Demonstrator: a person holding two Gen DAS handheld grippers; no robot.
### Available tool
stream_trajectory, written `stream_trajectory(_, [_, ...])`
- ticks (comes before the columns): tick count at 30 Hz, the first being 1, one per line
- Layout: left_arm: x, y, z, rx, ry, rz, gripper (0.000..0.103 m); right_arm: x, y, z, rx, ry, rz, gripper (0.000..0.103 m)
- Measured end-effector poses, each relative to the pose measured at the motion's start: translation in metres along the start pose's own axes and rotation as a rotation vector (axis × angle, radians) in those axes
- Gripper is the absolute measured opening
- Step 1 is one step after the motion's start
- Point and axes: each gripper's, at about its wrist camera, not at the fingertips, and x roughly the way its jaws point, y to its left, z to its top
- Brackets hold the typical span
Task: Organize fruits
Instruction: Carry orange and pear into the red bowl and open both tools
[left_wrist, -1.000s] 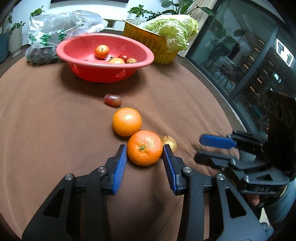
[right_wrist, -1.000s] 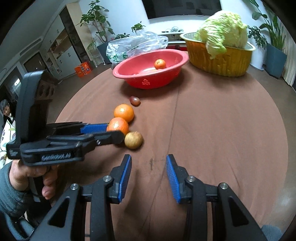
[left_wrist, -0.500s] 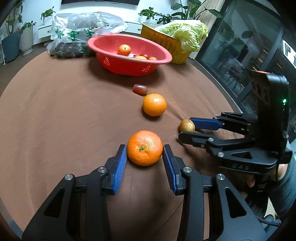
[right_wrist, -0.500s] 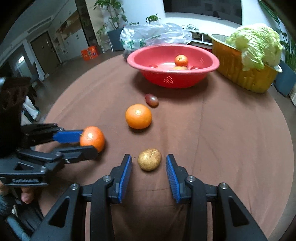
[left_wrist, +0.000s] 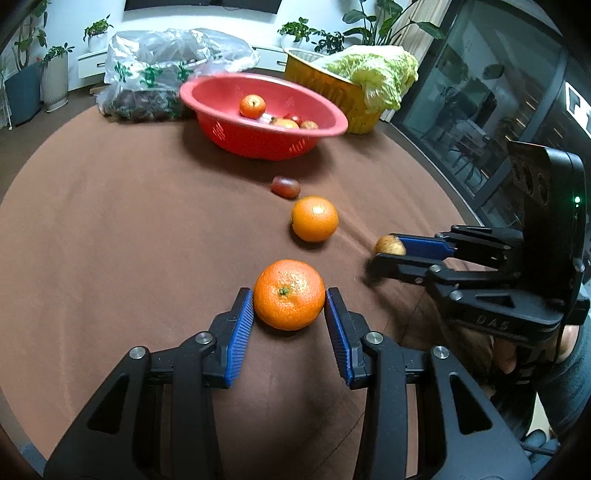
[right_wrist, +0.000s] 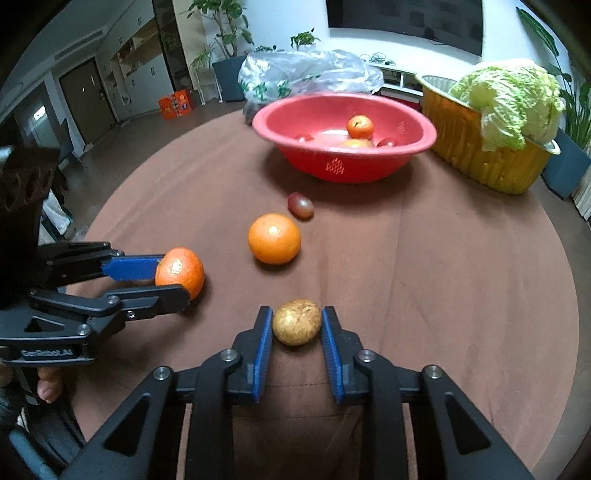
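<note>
**Brown cloth, two fruits in the claws**

Brown fabric is covering the round table (right_wrist: 424, 288), which is sitting in a room with potted plants, white walls and dark glass panels. A clear plastic bag (left_wrist: 173, 59) and a yellow tub (right_wrist: 487, 162) holding a cabbage (right_wrist: 509, 99) are standing at the far edge. Beside them the red basket (right_wrist: 343, 147) is holding several small fruits. A loose orange (right_wrist: 274, 238) and a dark grape (right_wrist: 301, 205) are lying in front of it. The left gripper (left_wrist: 290, 314) is clamping a mandarin (left_wrist: 289, 294); the right gripper (right_wrist: 296, 332) is closing on a small brownish fruit (right_wrist: 296, 322), pads touching it.
</note>
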Motion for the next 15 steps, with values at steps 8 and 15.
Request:
stream_trajectory(8, [-0.017,0.008,0.040,0.035,-0.065,0.039,0.037,-0.034,-0.039,0.034,0.092,-0.098,-0.004,0.029])
stream_trajectory(15, [-0.018,0.014,0.105,0.101,-0.124,0.090,0.037,-0.040,-0.052,0.081,0.059,-0.162,-0.027,0.029])
